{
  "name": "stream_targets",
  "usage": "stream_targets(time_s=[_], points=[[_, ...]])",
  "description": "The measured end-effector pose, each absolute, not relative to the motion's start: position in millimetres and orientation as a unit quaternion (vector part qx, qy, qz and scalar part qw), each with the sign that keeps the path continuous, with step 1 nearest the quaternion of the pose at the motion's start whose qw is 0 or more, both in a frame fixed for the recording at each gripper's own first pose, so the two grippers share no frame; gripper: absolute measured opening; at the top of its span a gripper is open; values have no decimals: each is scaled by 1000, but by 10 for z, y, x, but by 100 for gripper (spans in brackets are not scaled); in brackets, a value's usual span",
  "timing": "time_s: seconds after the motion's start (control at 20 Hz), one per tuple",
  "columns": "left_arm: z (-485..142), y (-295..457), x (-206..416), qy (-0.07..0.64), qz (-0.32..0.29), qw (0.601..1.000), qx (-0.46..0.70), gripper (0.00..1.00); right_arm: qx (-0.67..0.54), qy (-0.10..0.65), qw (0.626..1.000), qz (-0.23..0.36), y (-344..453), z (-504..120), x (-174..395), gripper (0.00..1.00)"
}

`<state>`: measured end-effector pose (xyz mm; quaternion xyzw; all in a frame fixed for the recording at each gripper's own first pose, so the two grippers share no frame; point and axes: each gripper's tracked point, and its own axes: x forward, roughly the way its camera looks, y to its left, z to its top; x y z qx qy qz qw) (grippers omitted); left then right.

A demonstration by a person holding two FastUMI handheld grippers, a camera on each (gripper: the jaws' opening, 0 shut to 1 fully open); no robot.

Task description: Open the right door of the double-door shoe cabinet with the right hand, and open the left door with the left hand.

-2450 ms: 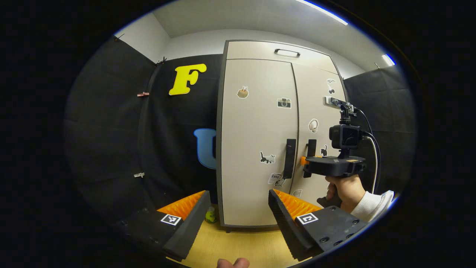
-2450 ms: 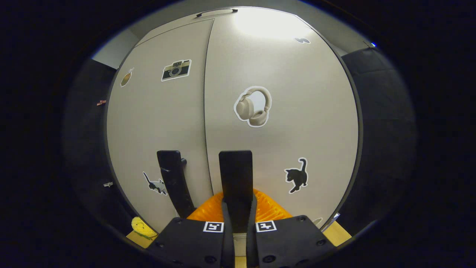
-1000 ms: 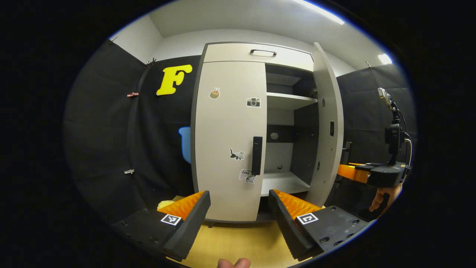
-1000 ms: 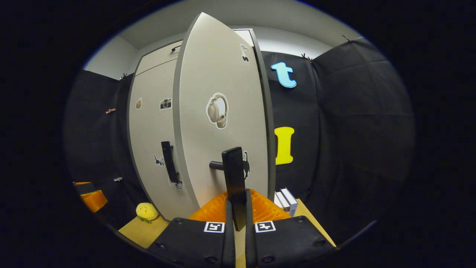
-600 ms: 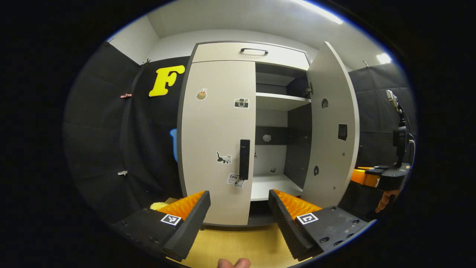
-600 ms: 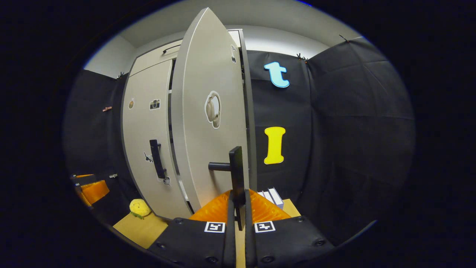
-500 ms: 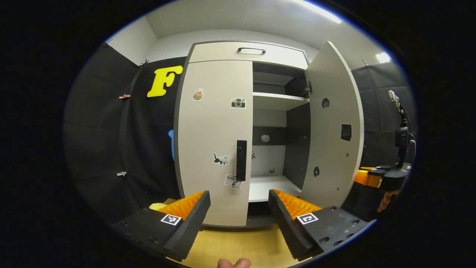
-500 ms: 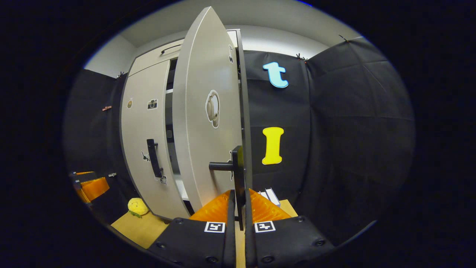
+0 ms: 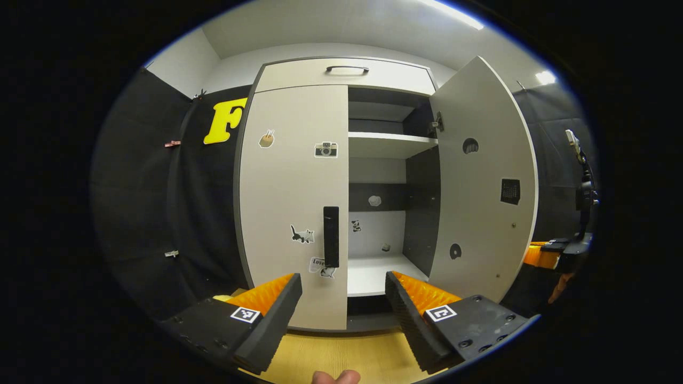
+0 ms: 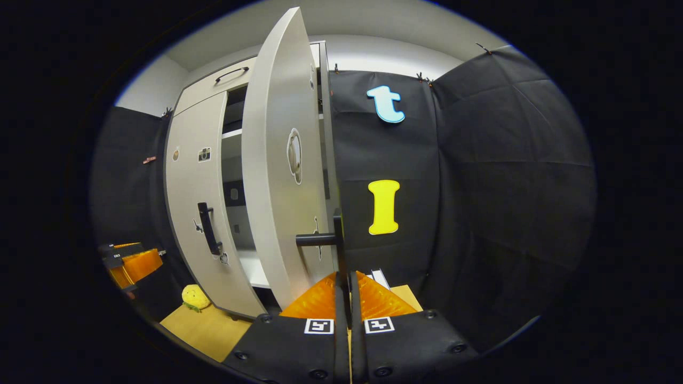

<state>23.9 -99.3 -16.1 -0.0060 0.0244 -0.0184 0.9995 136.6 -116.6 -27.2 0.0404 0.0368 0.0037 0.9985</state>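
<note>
The beige shoe cabinet stands ahead with its left door (image 9: 291, 202) closed, its black handle (image 9: 331, 236) just beyond my left gripper (image 9: 342, 280). That gripper is open and holds nothing. The right door (image 9: 483, 181) is swung far out, showing its inner face. In the right gripper view the right door (image 10: 277, 176) appears nearly edge-on, and my right gripper (image 10: 346, 290) is shut on its black handle (image 10: 337, 240). The left door's handle (image 10: 209, 228) shows to the left, with the left gripper (image 10: 130, 264) low at the far left. The right gripper (image 9: 555, 253) shows at the far right edge.
Inside the cabinet are a white shelf (image 9: 392, 144) and a white bottom board (image 9: 373, 272). A top drawer (image 9: 347, 80) sits above the doors. A yellow plush toy (image 10: 193, 296) lies on the wooden floor (image 9: 347, 357) left of the cabinet, and white boxes (image 10: 380, 277) lie to its right.
The right door has swung from closed to wide open, with my right gripper staying shut on its handle. My left gripper has drifted right, staying open, and now faces the left door's handle.
</note>
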Motion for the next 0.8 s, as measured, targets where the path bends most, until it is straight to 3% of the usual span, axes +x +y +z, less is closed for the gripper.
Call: stream_targets(time_s=[0.25,0.45,0.6,0.65,0.7,0.8], points=[[-137,-948,377,21,-7,1000,0,96,48,39,998,-5,-1211,-272,1313,6],[-67,-916,555,11,-1,1000,5,96,47,23,999,-11,-1270,-188,1174,14],[-28,-897,721,5,1,1000,7,96,52,12,998,-16,-1332,-72,1046,32],[-22,-891,786,5,1,1000,6,96,52,9,998,-17,-1337,-37,1010,41],[-25,-890,850,5,0,1000,4,97,50,8,999,-18,-1351,-19,979,58],[-34,-870,1001,5,1,1000,8,97,39,11,999,-26,-1405,-19,937,75]])
